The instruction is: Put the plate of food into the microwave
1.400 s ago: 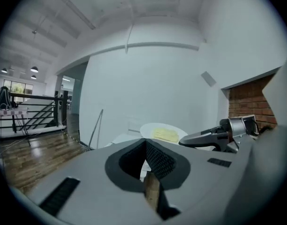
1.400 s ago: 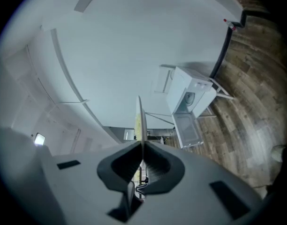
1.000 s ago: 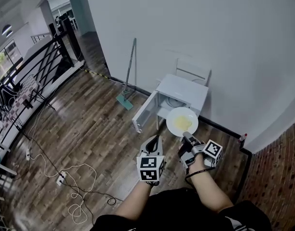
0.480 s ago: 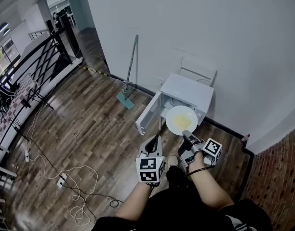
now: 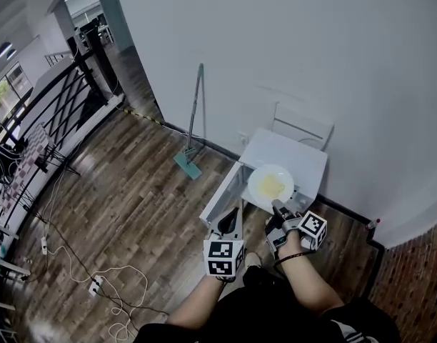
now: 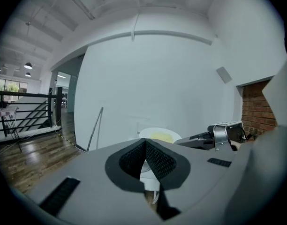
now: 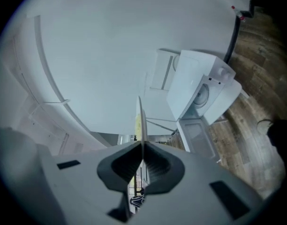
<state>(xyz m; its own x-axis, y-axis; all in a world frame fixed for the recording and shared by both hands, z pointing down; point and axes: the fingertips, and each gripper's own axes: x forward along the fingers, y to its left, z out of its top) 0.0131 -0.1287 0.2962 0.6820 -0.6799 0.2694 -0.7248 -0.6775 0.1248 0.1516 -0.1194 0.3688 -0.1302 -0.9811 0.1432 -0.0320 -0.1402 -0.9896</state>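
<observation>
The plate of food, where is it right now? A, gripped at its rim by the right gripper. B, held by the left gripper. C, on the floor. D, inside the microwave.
A: the right gripper has its jaws shut on the rim of the plate, outside the microwave.

No legible txt, brands or nos.; only b/w square codes on left tool (image 5: 230,219) & right tool (image 5: 277,207).

Plate (image 5: 270,186) above microwave (image 5: 308,161) front, mop (image 5: 188,164) at left

surface: wood floor (image 5: 133,206) | standing on it: open microwave (image 5: 290,159) | lying: mop (image 5: 188,164), power strip (image 5: 96,286)
</observation>
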